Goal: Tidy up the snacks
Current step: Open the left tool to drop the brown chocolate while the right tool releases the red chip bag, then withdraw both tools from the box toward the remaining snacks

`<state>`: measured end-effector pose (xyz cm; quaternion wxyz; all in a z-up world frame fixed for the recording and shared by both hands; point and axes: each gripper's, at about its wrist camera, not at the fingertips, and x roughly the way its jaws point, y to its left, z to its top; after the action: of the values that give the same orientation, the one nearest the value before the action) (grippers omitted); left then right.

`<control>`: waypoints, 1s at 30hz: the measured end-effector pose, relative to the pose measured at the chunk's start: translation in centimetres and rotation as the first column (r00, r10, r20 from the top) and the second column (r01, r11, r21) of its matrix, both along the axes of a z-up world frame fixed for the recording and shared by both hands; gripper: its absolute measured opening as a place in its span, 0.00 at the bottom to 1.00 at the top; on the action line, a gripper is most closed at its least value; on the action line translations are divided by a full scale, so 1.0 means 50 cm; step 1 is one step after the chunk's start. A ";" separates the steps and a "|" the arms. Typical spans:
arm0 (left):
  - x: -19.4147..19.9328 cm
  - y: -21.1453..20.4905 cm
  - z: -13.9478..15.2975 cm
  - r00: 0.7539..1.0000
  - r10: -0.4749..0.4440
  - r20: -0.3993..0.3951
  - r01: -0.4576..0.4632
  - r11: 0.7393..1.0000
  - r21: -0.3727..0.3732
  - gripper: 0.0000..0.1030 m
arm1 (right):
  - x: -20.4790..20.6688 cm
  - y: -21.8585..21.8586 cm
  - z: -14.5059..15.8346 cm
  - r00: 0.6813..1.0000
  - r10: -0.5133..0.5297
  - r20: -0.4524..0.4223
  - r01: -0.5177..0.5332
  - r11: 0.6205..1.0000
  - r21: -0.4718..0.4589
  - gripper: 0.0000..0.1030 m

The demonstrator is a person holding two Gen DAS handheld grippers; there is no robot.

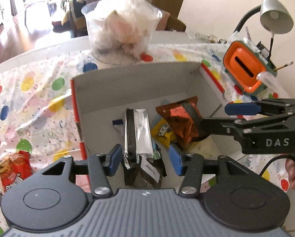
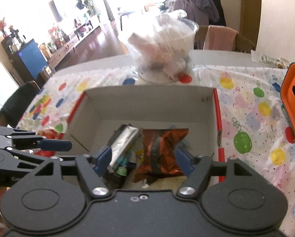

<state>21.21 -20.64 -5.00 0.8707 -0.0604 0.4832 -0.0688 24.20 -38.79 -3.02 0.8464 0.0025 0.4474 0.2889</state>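
A white cardboard box [image 1: 137,83] [image 2: 147,102] with red outer sides stands open on the table. Inside it lie a silver foil packet [image 1: 139,134] [image 2: 123,142], a crinkled orange packet [image 1: 179,122] [image 2: 161,154] and a yellow packet [image 1: 163,132]. My left gripper [image 1: 145,160] [image 2: 54,152] hangs over the box, open, its blue pads either side of the silver packet without pressing it. My right gripper [image 2: 143,161] [image 1: 220,116] is open too, with the orange packet between its fingers. A red snack packet [image 1: 15,165] [image 2: 46,136] lies on the table left of the box.
A clear plastic tub [image 1: 123,31] [image 2: 167,49] stuffed with white bags stands behind the box. An orange slotted holder [image 1: 244,67] [image 2: 293,98] and a desk lamp [image 1: 275,13] are at the right. The balloon-print tablecloth [image 1: 28,98] covers the table. A person's fingers [image 1: 291,169] hold the right gripper.
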 end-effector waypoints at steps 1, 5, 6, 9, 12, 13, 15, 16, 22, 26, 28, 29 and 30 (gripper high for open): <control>-0.005 0.005 0.007 1.000 0.003 0.012 -0.003 1.000 0.000 0.52 | -0.005 0.002 0.005 1.000 -0.001 0.005 0.001 1.000 0.008 0.78; -0.029 0.025 0.037 0.997 0.031 0.068 -0.032 0.999 0.013 0.61 | -0.025 0.015 0.025 1.000 0.009 0.020 -0.009 1.000 0.030 0.82; -0.036 0.031 0.045 0.996 0.039 0.085 -0.041 0.999 0.019 0.62 | -0.029 0.019 0.030 1.000 0.011 0.024 -0.012 0.999 0.035 0.83; -0.054 0.051 0.060 0.992 0.052 0.111 -0.055 0.998 0.019 0.65 | -0.045 0.030 0.043 0.999 0.007 0.043 -0.009 0.999 0.048 0.87; -0.075 0.074 0.072 0.989 0.067 0.133 -0.070 0.997 0.019 0.66 | -0.060 0.046 0.056 0.998 -0.002 0.060 -0.001 0.998 0.059 0.92; -0.082 0.082 0.075 0.988 0.076 0.136 -0.079 0.997 0.018 0.67 | -0.065 0.052 0.059 0.998 -0.003 0.066 -0.001 0.998 0.058 0.94; -0.097 0.103 0.080 0.985 0.099 0.144 -0.103 0.994 0.021 0.69 | -0.074 0.066 0.065 0.997 -0.003 0.075 -0.002 0.998 0.060 0.96; -0.107 0.115 0.084 0.983 0.108 0.148 -0.113 0.993 0.021 0.69 | -0.078 0.074 0.068 0.997 -0.002 0.076 -0.003 0.998 0.065 0.96; -0.156 0.188 0.096 0.968 0.170 0.183 -0.176 0.984 0.018 0.80 | -0.100 0.140 0.072 0.997 0.017 0.080 -0.022 0.997 0.068 0.99; -0.178 0.241 0.089 0.958 0.223 0.180 -0.230 0.973 0.014 0.80 | -0.108 0.190 0.071 0.997 0.027 0.075 -0.032 0.998 0.057 1.00; -0.190 0.270 0.083 0.948 0.264 0.177 -0.268 0.963 0.003 0.80 | -0.112 0.215 0.069 0.997 0.030 0.071 -0.033 0.998 0.053 1.00; -0.197 0.288 0.080 0.941 0.289 0.174 -0.293 0.956 -0.005 0.80 | -0.113 0.228 0.068 0.997 0.031 0.067 -0.035 0.998 0.053 1.00; -0.201 0.303 0.077 0.936 0.308 0.168 -0.311 0.950 -0.009 0.80 | -0.113 0.242 0.067 0.998 0.033 0.061 -0.036 0.998 0.054 1.00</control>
<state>11.14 -5.49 -1.16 0.9086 -0.1221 0.3935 0.0685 18.57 -26.67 0.33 0.8539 0.0095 0.4138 0.3156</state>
